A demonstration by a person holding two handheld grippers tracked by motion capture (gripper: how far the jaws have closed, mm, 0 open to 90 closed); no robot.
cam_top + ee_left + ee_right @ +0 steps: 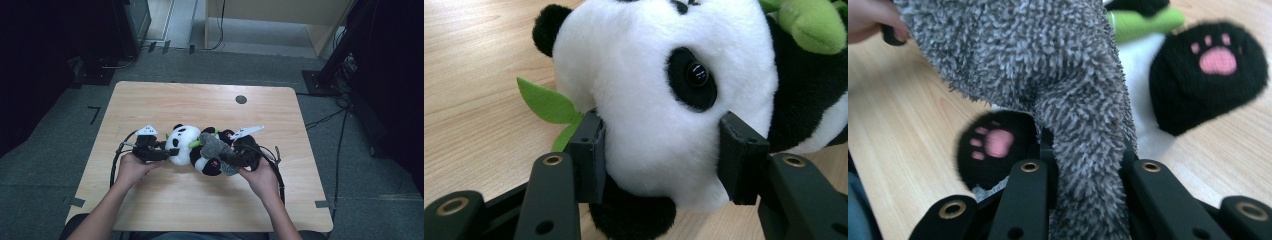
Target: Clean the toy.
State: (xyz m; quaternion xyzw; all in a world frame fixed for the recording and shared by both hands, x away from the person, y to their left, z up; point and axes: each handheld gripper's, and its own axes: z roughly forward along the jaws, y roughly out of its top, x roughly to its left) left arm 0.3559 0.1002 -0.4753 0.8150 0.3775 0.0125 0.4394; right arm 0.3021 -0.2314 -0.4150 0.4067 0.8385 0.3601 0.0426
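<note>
Pale wood tabletop [150,200] bore a plush panda [187,145] lying mid-table: soft, light, best gripped by its head. The left gripper [659,150] pinched that head. A shaggy grey cloth [1048,75] draped its body, limp and stretchy-looking, clamped by the right gripper [1088,170].

Honestly there's no writing to read anywhere here. No label, brand or number shows on the panda plush [659,100], on the grey fuzzy cloth [1068,90] or on the wooden surface [200,100]. Closest thing to a sign is the pink paw print stitched on each black foot [1213,60], and that's just a picture, not text.
</note>
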